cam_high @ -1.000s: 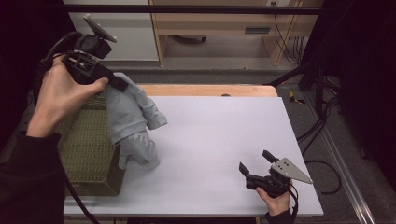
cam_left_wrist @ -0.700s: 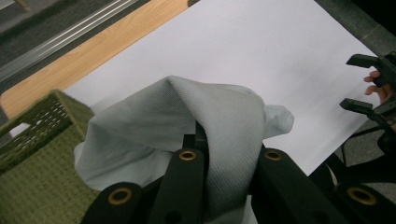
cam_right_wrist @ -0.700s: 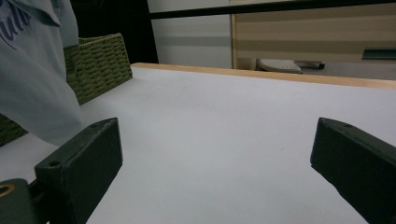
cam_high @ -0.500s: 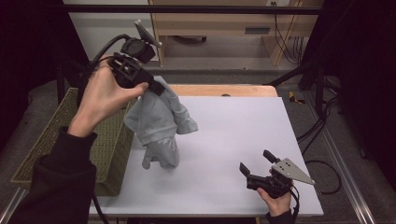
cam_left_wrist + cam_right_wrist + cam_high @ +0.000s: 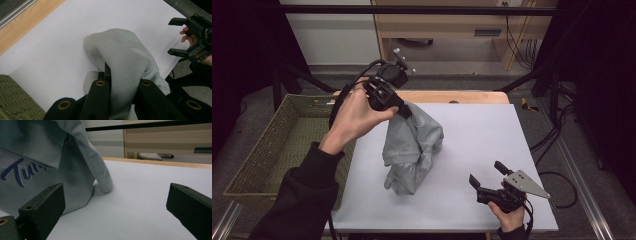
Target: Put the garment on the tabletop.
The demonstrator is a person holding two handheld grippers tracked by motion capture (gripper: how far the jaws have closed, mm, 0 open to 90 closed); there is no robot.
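Observation:
A grey shirt (image 5: 412, 147) hangs from my left gripper (image 5: 403, 110), which is shut on its top edge above the white table (image 5: 482, 135); the lower folds rest bunched on the table. In the left gripper view the cloth (image 5: 125, 67) is pinched between the two black jaws. My right gripper (image 5: 488, 176) stands open near the table's front right corner, held by a hand and apart from the shirt. The right gripper view has the shirt (image 5: 40, 157) with blue lettering at the left, beyond the spread jaws.
A green woven basket (image 5: 282, 150) sits off the table's left side. A wooden strip (image 5: 462, 96) runs along the far edge of the table. Cables (image 5: 557, 150) trail on the floor at the right. Bare table lies right of the shirt.
My left gripper has carried the shirt rightward from over the basket to the middle of the table. The right gripper has stayed in place and open.

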